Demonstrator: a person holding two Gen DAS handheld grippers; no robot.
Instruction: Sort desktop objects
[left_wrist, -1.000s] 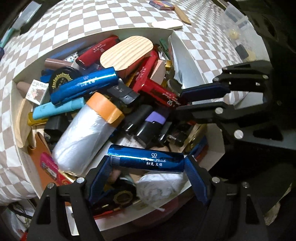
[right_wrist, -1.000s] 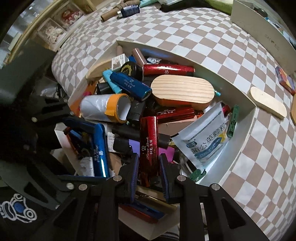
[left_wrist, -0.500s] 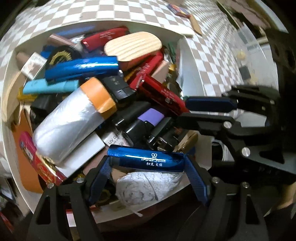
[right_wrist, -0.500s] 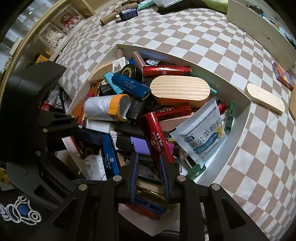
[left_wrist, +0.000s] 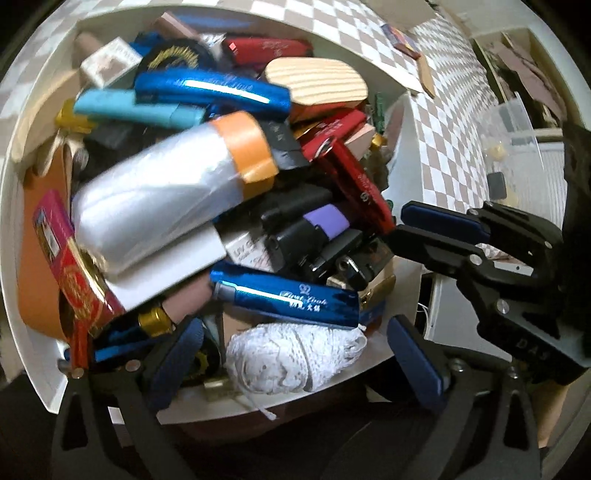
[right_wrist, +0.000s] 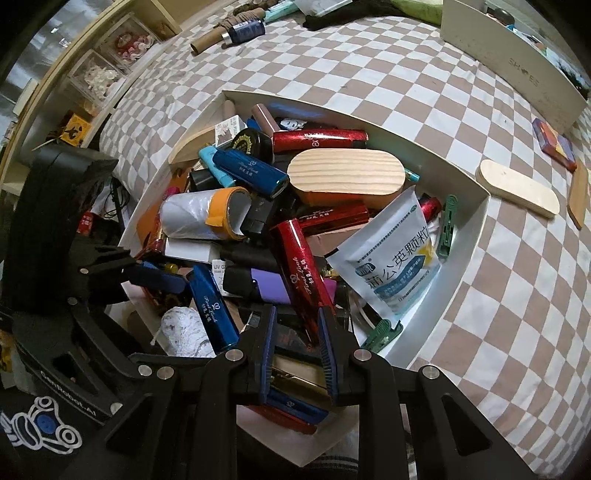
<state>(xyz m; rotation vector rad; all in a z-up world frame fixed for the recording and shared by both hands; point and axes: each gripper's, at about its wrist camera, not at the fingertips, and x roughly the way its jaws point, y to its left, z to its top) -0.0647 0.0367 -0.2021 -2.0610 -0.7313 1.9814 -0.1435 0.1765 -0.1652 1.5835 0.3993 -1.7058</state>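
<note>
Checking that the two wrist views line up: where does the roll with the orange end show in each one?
Left wrist: the roll with the orange end lies left of centre, large, orange end pointing upper right.
Right wrist: the same roll sits left of centre in the box, smaller, orange end facing right.
Shared landmark: the oval wooden block.

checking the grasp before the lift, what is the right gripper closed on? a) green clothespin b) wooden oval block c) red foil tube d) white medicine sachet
c: the right gripper has its fingers pressed on the lower end of the red foil tube, while the wooden oval block, the white sachet and the green clothespin lie apart from it in the white box.
</note>
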